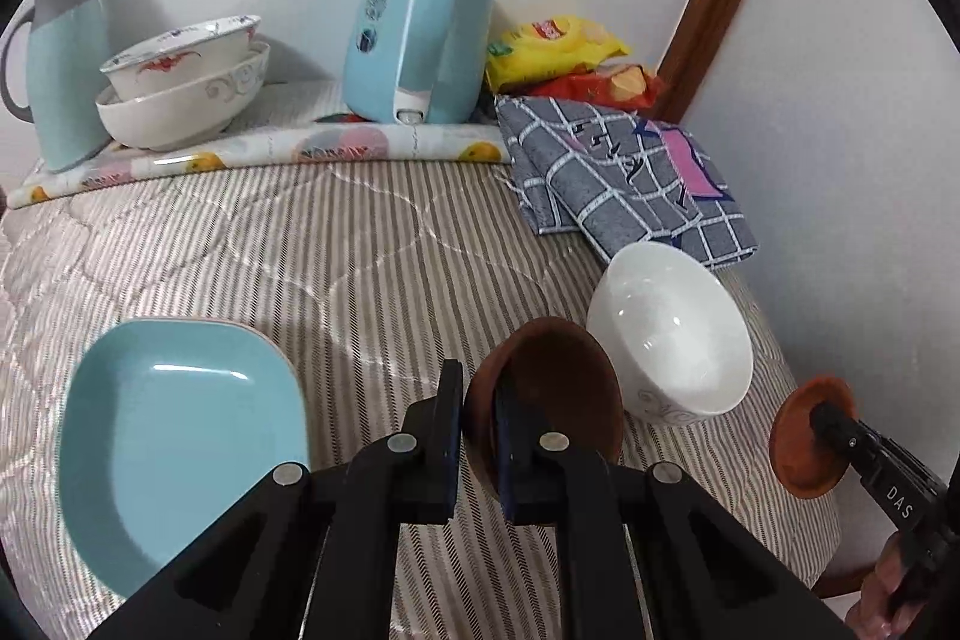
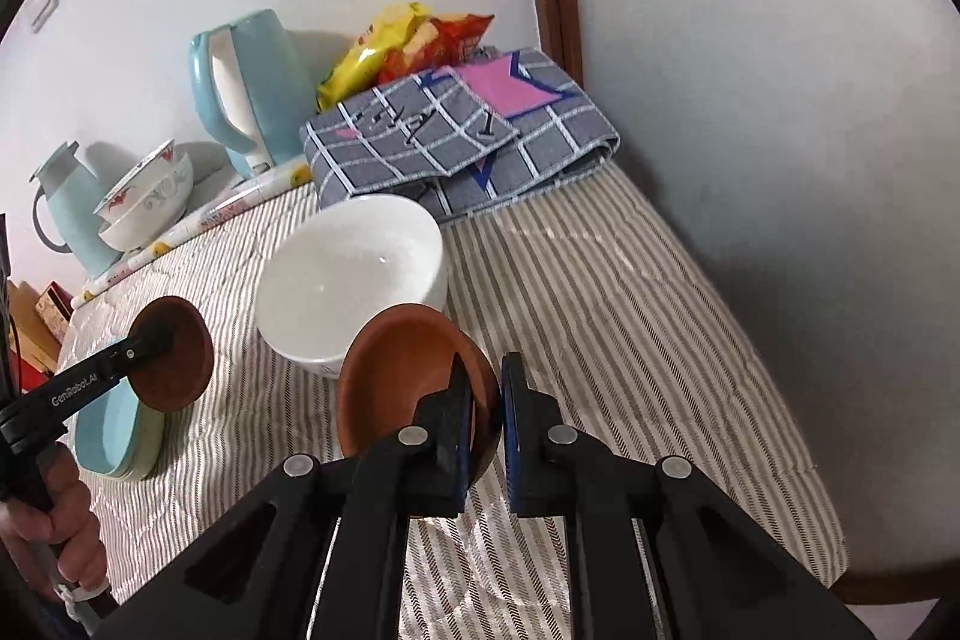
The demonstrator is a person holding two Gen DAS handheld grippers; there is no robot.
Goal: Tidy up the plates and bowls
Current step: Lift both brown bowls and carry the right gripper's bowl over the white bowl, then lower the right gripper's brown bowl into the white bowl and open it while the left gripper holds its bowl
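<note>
The left gripper (image 1: 480, 418), lettered "GenRoboAI", clamps a dark brown bowl (image 1: 552, 388). The right gripper (image 2: 487, 409), marked "DAS", grips a reddish-brown bowl (image 2: 402, 370) beside the white bowl (image 2: 354, 280).

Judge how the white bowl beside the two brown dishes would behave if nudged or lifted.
The white bowl looks glazed and glossy, so probably slippery to pinch and breakable if dropped. It already sits tilted on the soft striped quilt, so a nudge would likely rock or tip it rather than slide it.
</note>
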